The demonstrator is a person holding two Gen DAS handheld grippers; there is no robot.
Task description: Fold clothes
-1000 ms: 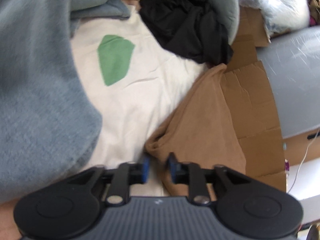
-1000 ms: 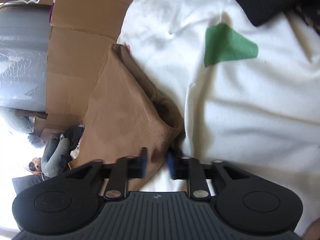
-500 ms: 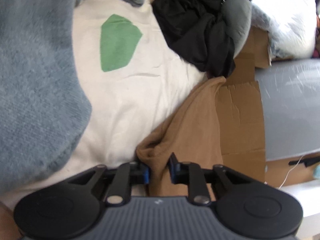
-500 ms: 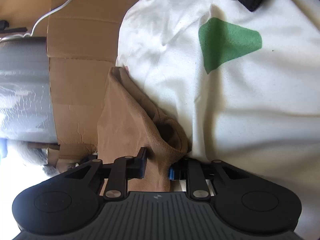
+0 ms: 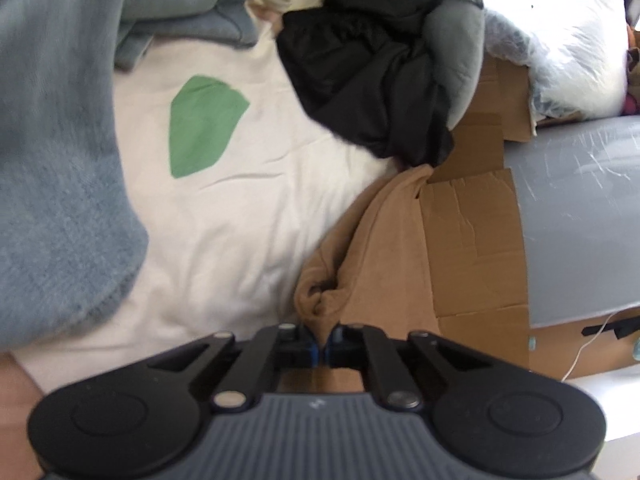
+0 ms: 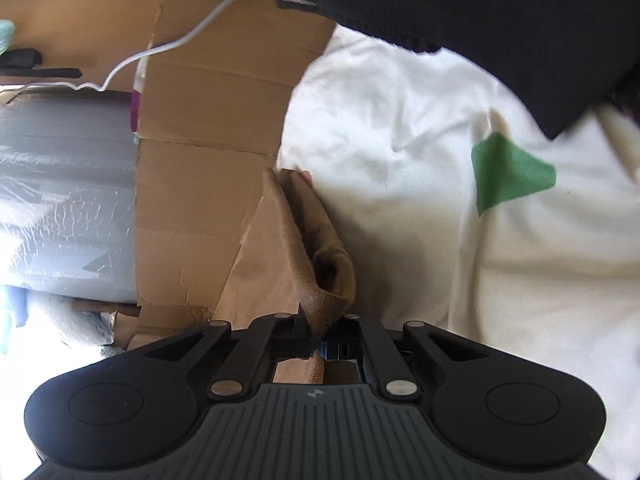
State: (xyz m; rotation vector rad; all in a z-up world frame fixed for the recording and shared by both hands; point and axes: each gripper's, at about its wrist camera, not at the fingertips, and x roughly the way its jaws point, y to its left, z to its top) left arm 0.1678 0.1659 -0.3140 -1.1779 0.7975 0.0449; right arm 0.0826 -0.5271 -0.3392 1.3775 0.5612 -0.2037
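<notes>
A tan-brown garment (image 5: pixel 384 248) stretches between both grippers over the edge of a white sheet (image 5: pixel 248 208) and flattened cardboard (image 5: pixel 472 240). My left gripper (image 5: pixel 323 346) is shut on one bunched corner of it. In the right wrist view the same brown garment (image 6: pixel 296 248) runs away in a narrow fold, and my right gripper (image 6: pixel 318 345) is shut on its near corner. The far tip of the cloth rests where sheet and cardboard meet.
The white sheet carries a green patch (image 5: pixel 202 128). A black garment (image 5: pixel 360 80) and grey clothes (image 5: pixel 460 52) are piled at the back; a blue-grey sweater (image 5: pixel 56 184) fills the left. Grey plastic-wrapped surface (image 5: pixel 580 216), white cable (image 6: pixel 160 48), dark cloth (image 6: pixel 500 20) top right.
Both grippers went from open around the brown garment's corners to shut on them. The cloth has pulled into a tighter, narrower fold between them.
</notes>
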